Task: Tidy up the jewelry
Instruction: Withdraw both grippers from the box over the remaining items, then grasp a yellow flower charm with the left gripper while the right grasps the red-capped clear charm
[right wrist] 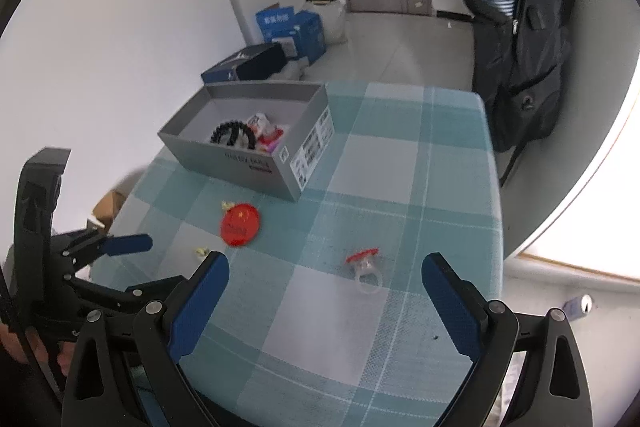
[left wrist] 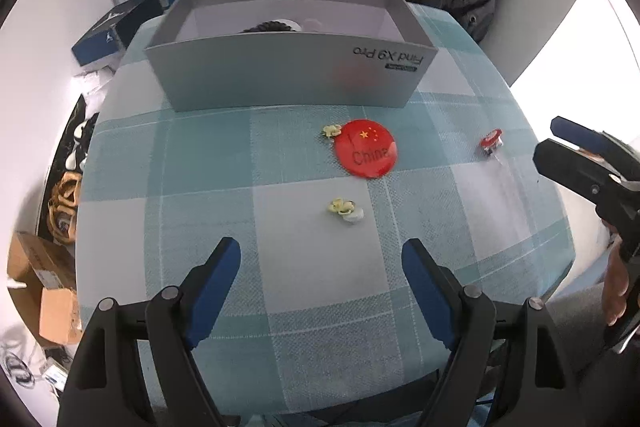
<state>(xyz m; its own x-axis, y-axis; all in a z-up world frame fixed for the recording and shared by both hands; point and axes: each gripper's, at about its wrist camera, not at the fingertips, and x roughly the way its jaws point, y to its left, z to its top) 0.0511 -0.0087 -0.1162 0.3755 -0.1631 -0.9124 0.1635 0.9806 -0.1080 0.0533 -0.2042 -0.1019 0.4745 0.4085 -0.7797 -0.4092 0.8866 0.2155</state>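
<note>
Jewelry lies partly sorted: a black beaded bracelet point(right wrist: 233, 133) sits in our grey cardboard box point(left wrist: 280, 83) at twelve o'clock. Two yellow flower clips point(left wrist: 345, 210), a round red badge point(left wrist: 366, 149) and a red-topped clear ring point(right wrist: 366, 269) remain on the checked tablecloth point(left wrist: 304, 307). Our left gripper point(left wrist: 322, 259) and right gripper point(right wrist: 326, 275) gape wide, both empty.

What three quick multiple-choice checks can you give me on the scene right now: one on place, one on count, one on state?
1. The red-topped ring lies:
A. in the grey box
B. on the checked tablecloth
C. between the left fingers

2. Yellow flower pieces on the cloth:
A. none
B. two
C. five

3. The right gripper is:
A. open, empty
B. shut on the red badge
C. shut on the ring

Answers: B, the ring rests on the cloth ahead of the right gripper; B, one flower beside the red badge, another nearer the left gripper; A, nothing sits between its spread fingers.
</note>
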